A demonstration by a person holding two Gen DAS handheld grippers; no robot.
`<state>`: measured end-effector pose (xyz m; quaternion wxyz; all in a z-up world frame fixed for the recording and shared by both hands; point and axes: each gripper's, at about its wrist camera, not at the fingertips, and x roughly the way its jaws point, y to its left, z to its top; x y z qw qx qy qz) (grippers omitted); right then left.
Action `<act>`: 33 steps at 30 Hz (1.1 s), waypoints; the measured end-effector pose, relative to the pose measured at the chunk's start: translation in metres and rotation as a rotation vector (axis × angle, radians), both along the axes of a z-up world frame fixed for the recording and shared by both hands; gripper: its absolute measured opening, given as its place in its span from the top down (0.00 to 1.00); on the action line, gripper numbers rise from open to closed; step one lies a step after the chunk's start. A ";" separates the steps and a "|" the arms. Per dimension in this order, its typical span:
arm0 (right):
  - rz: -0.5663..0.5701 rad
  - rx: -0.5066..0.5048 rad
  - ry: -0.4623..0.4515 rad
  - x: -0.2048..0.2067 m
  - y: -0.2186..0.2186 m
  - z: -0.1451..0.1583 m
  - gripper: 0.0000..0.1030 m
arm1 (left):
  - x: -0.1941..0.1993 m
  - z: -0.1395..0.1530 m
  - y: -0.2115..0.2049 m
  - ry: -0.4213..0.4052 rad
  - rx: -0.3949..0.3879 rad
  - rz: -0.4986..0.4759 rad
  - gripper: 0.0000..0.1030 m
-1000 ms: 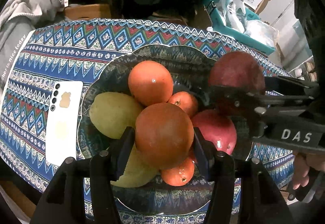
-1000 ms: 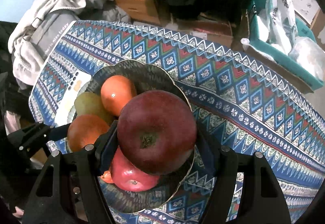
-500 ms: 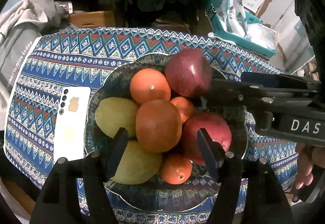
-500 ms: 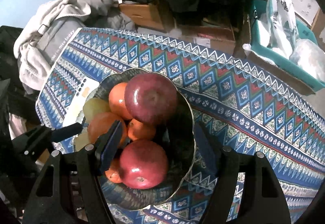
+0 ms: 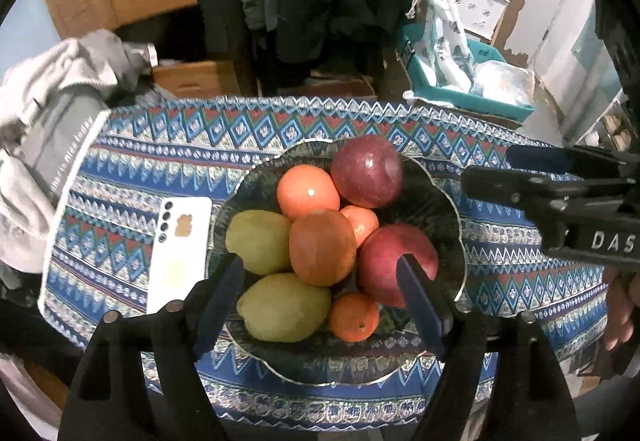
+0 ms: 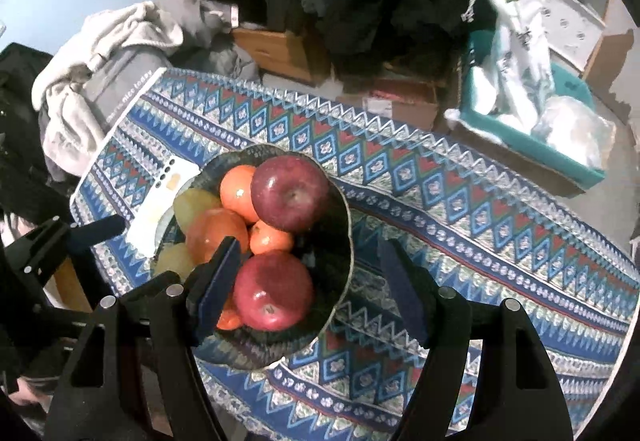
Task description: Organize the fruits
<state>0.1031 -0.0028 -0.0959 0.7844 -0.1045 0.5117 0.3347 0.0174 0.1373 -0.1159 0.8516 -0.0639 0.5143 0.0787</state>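
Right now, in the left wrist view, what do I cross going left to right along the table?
Grey clothing → white phone → upper green pear → big orange → red apple → right gripper.

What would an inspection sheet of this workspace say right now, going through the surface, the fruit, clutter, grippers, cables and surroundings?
Surface: patterned blue tablecloth.
Job's things: bowl holds two red apples, two large oranges, two small oranges and two green fruits.
Clutter: white phone beside the bowl.
Grippers: left gripper open, empty, jaws have just been opening; right gripper open, empty.
Cables: nothing seen.
Surroundings: grey clothing, cardboard boxes, teal bin with bags.
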 end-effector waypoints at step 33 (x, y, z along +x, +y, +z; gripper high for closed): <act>-0.123 0.113 -0.258 -0.077 -0.107 0.110 0.20 | -0.050 0.103 -0.063 -0.205 0.137 -0.098 0.01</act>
